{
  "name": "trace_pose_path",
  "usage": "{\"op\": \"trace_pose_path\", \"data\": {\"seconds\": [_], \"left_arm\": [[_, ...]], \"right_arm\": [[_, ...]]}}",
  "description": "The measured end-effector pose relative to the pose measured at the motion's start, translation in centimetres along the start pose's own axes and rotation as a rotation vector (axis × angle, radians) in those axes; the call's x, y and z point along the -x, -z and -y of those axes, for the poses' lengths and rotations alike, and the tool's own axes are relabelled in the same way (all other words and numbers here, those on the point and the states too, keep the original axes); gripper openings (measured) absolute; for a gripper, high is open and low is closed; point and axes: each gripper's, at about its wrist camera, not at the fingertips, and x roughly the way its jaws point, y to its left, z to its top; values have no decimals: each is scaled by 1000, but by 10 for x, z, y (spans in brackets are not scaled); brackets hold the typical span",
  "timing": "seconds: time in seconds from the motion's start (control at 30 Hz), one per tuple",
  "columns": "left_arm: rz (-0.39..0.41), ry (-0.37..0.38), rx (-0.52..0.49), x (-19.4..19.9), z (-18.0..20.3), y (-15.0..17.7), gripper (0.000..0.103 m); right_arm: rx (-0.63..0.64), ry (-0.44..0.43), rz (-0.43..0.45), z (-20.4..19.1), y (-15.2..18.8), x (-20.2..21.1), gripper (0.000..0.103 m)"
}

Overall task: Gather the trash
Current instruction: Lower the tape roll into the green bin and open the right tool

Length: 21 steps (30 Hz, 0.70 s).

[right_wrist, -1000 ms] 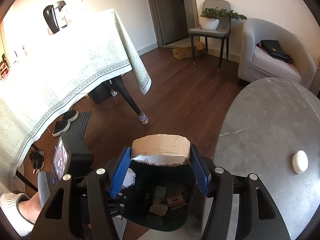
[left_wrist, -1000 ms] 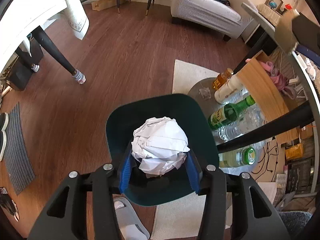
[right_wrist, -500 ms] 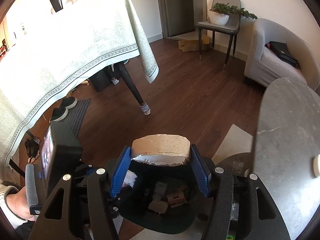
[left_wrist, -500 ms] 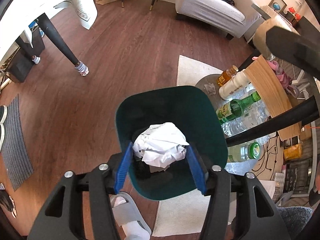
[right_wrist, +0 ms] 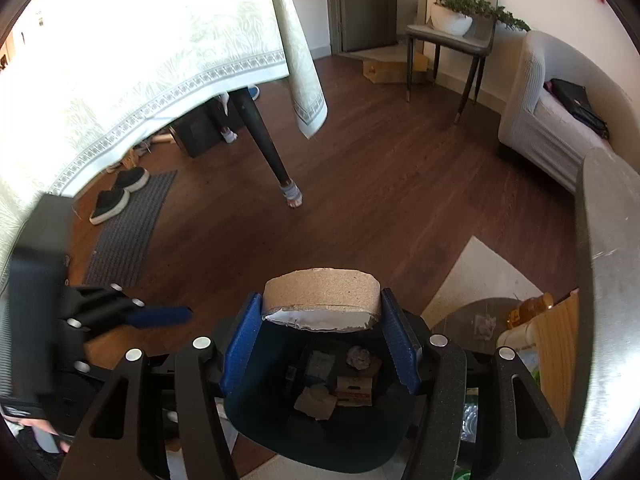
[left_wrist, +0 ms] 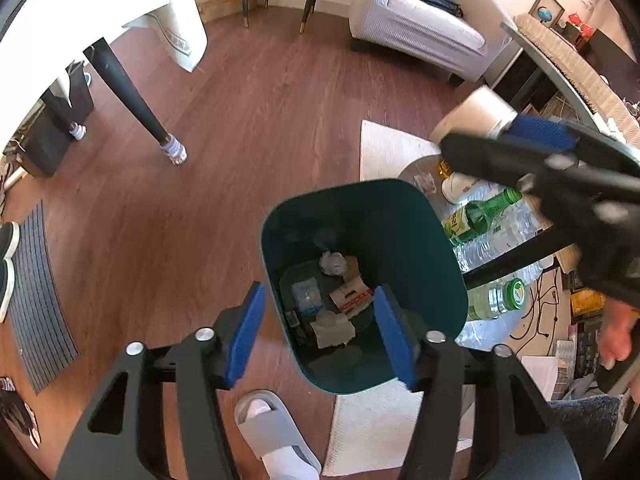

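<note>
A dark green trash bin [left_wrist: 400, 216] stands on the wood floor, holding scraps of paper and card, including a crumpled paper ball [left_wrist: 333, 263]. My left gripper [left_wrist: 320, 330] is open and empty above the bin's near rim. My right gripper [right_wrist: 320, 340] is shut on a brown cardboard tape-roll core [right_wrist: 320, 294] and holds it over the bin [right_wrist: 256, 424]. The right gripper and its roll [left_wrist: 472, 114] also show at the upper right of the left wrist view.
Bottles [left_wrist: 484, 216] lie on a low round shelf beside the bin, under a grey table [right_wrist: 608, 280]. A grey slipper [left_wrist: 276, 436] and white rug [left_wrist: 380, 148] lie on the floor. A cloth-covered table leg [left_wrist: 132, 96], armchair [left_wrist: 416, 20] and doormat [left_wrist: 36, 300] surround.
My left gripper has opened and dropped the crumpled white paper into the bin. My right gripper has carried the cardboard roll over the bin.
</note>
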Motion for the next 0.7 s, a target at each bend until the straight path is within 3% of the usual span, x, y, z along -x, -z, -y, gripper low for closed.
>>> {"op": "trace_pose_path", "data": {"seconds": [0.2, 0.7], "left_arm": [[89, -17, -1, 26, -7, -4, 43], [290, 30, -15, 103, 13, -25, 26]], "right_arm": [[6, -2, -63, -6, 10, -24, 60], [48, 1, -215, -17, 43, -65, 60]]}}
